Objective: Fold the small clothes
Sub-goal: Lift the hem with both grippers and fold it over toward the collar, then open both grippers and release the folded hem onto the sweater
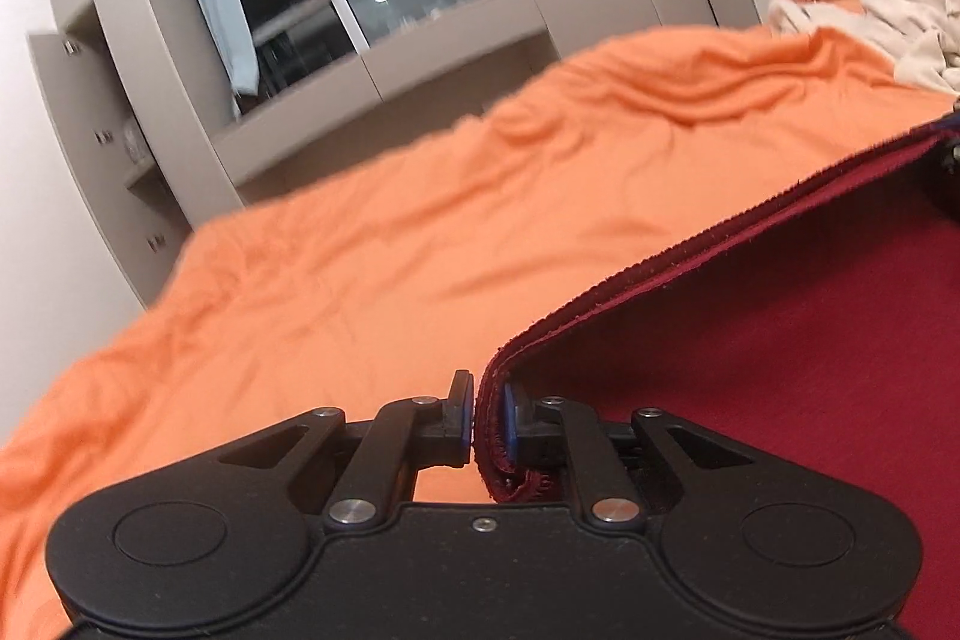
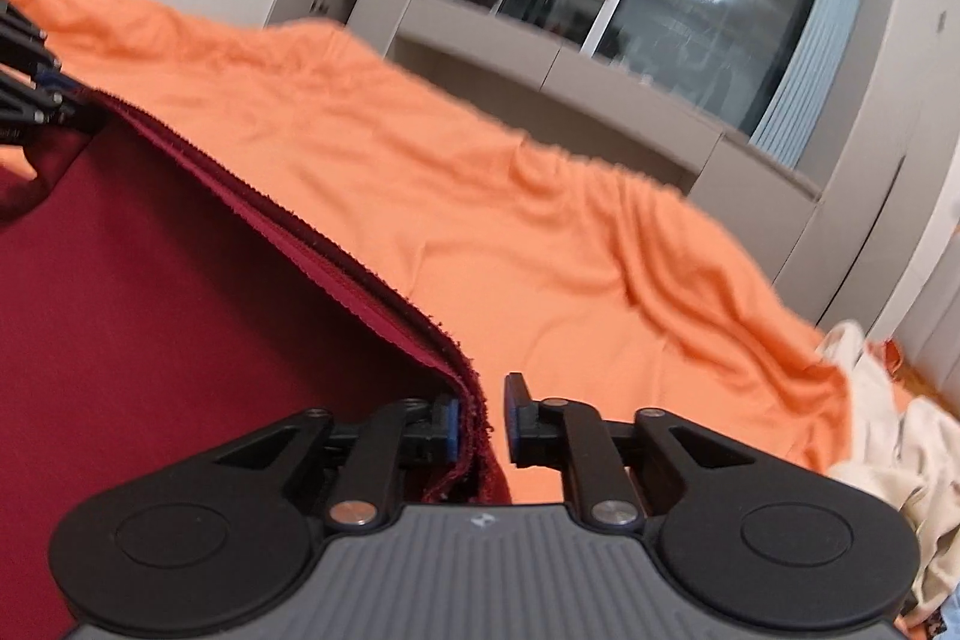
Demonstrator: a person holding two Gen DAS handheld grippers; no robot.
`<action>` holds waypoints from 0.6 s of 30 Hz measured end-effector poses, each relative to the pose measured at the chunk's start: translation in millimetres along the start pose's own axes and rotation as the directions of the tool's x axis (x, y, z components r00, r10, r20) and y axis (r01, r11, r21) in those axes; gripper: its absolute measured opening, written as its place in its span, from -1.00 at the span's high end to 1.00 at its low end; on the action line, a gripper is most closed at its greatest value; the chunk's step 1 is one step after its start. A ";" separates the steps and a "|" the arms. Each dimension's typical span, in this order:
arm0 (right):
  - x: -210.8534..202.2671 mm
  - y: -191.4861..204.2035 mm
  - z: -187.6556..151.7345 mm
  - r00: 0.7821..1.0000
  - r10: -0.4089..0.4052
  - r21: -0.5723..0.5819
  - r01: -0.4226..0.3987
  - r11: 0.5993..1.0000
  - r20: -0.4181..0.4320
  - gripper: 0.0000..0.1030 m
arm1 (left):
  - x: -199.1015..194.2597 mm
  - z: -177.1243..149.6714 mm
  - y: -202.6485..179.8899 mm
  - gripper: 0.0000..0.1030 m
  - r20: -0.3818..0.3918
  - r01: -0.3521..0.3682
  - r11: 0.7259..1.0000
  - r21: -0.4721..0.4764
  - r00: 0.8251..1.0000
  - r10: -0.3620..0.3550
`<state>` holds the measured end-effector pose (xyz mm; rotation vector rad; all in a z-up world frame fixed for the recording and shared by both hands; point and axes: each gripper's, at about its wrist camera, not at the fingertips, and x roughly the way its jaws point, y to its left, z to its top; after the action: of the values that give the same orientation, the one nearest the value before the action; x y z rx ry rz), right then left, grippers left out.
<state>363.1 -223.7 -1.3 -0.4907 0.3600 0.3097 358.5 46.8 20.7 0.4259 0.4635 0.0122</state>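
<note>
Your dark red garment [image 1: 780,370] runs off the lower right edge of the left wrist view, so its full shape stays unknown. The cream clothes pile [image 2: 888,436] is cropped at the frame's edge, individual pieces indistinguishable. The orange bedsheet [image 1: 360,250] blurs along its far edge.

Matt dark red cloth garment [image 1: 780,370] on wrinkled orange sheet [image 1: 360,250].

Both claws are showing black linkage arms, silver pivot screws and blue pads, the left claw [image 1: 486,421] all-black-bodied, the right claw [image 2: 483,421] grey-ribbed.
</note>
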 end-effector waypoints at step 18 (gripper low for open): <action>10.5 -24.0 -11.3 0.993 -0.006 0.154 0.025 0.988 -0.121 -0.55 | -13.4 -7.4 29.1 -0.81 -0.057 0.006 0.989 -0.149 0.998 -0.014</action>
<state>378.4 -247.4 -5.3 -0.3598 0.4934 0.2350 345.7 74.9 32.1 0.2775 0.5180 0.0490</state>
